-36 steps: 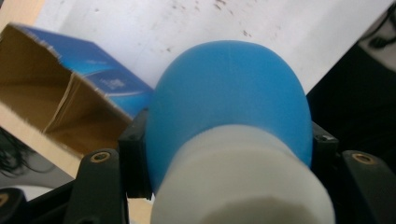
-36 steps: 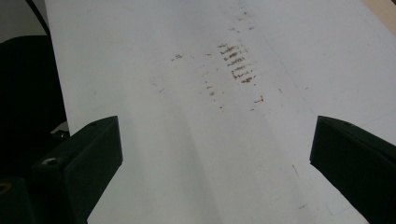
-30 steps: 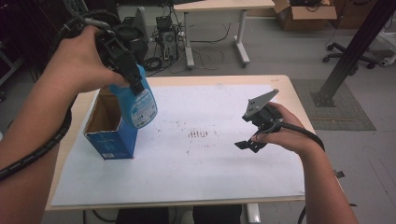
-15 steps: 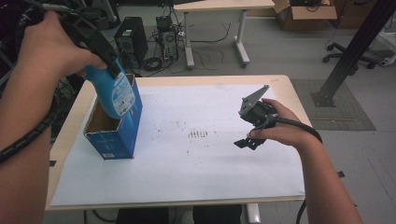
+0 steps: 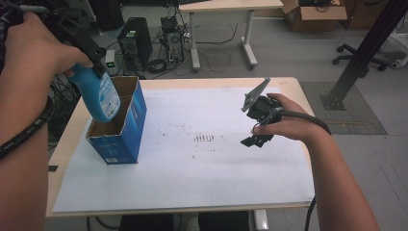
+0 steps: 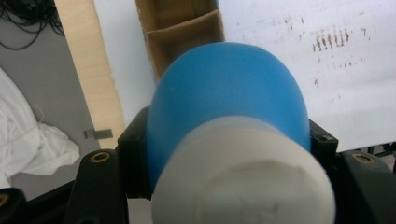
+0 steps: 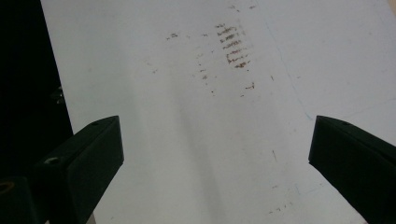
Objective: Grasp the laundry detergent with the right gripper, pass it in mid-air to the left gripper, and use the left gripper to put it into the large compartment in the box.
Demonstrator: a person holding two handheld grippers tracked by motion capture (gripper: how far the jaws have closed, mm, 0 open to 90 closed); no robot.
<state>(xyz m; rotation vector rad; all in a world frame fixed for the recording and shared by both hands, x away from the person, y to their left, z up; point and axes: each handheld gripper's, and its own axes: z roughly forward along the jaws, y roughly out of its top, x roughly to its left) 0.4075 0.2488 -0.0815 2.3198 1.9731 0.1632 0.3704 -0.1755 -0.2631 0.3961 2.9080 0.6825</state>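
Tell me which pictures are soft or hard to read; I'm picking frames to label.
Left gripper view: the blue bottle and its white cap sit too close, blurred. Right gripper view: the white paper is fairly sharp, the left edge falls black. High view: evenly lit, slightly soft.

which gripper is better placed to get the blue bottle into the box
Left. The left gripper is shut on the blue bottle, tilted right over the blue box. The right gripper hangs open over the white paper, well away.
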